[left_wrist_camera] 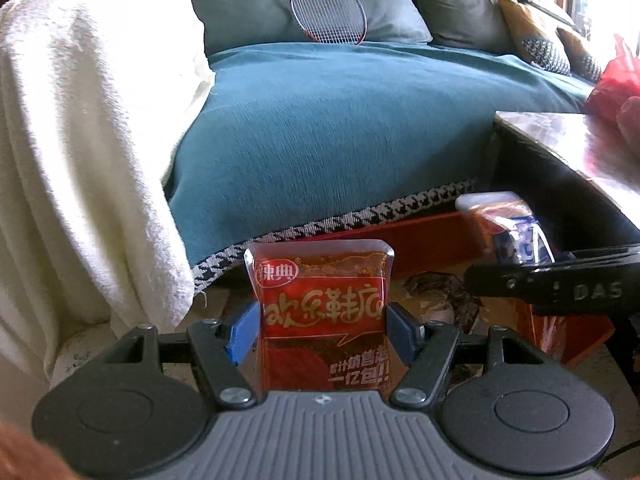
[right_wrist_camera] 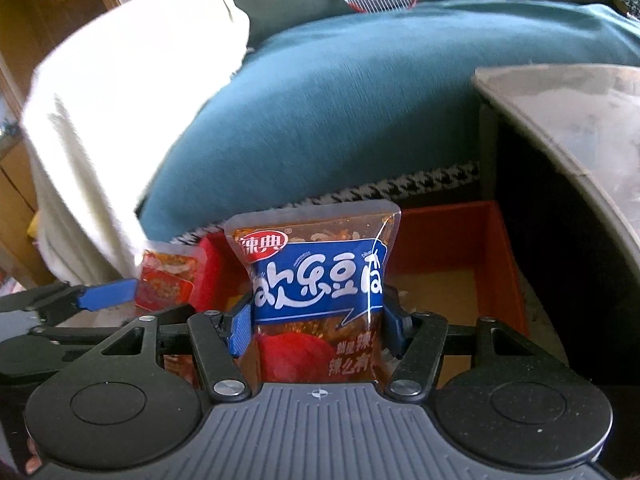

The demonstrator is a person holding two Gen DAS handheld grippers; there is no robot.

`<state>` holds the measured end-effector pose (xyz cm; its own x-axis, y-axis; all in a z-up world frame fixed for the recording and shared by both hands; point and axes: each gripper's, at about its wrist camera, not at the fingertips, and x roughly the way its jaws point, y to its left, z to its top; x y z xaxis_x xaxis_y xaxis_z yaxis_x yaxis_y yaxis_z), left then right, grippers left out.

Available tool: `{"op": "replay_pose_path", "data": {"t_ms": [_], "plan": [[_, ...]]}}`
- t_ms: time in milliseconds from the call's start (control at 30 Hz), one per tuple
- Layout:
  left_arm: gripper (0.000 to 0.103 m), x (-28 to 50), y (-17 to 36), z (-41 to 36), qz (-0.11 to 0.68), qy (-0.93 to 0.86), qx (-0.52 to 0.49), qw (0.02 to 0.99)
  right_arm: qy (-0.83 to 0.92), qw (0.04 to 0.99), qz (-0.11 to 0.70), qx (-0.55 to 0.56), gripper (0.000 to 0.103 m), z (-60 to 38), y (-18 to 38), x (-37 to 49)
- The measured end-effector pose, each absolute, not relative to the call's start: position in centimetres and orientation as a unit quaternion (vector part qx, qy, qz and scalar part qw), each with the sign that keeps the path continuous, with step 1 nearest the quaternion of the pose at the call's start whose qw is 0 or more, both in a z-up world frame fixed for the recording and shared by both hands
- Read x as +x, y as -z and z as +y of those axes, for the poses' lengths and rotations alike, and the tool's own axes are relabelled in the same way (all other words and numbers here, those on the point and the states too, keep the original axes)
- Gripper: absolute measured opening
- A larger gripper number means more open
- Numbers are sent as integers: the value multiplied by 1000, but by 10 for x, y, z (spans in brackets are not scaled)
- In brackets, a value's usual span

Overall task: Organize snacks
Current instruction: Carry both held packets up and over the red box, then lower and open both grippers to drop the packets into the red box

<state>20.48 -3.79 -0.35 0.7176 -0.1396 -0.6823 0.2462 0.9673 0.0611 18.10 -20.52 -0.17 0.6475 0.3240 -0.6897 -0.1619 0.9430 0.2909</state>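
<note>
Teal fabric sofa cover (left_wrist_camera: 320, 120) with houndstooth trim across the background, white fluffy blanket (left_wrist_camera: 80, 140) draped at 9 o'clock, red-framed badminton racket (left_wrist_camera: 328, 12) leaning on grey cushions at 12 o'clock, grey glossy table top (left_wrist_camera: 568, 148) at 3 o'clock

Below the sofa edge, an open orange cardboard box (left_wrist_camera: 432, 240) on the floor, seen in the right wrist view (right_wrist_camera: 452, 236) from 1 to 3 o'clock of the packet in front

Left gripper (left_wrist_camera: 320, 332) clamped on a red plastic snack packet with white Chinese lettering (left_wrist_camera: 320, 312), blue pads pressing both sides, packet upright at 6 o'clock, just above the near part of the box; same packet visible in the right view (right_wrist_camera: 168, 280) at 9 o'clock

Right gripper (right_wrist_camera: 316, 320) clamped on a blue-banded clear snack packet with white lettering (right_wrist_camera: 316, 280), upright, pinched at its waist, over the box's near left part; blurred in the left view (left_wrist_camera: 504, 224) at 3 o'clock
</note>
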Motion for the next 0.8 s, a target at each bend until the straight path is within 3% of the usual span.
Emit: {"op": "replay_pose_path", "data": {"t_ms": [433, 800], "plan": [[60, 235, 41, -48, 400, 94, 88, 907, -113, 885, 445, 83, 69, -202, 43, 225], [63, 231, 37, -50, 404, 100, 94, 904, -86, 881, 460, 72, 80, -205, 47, 228]]}}
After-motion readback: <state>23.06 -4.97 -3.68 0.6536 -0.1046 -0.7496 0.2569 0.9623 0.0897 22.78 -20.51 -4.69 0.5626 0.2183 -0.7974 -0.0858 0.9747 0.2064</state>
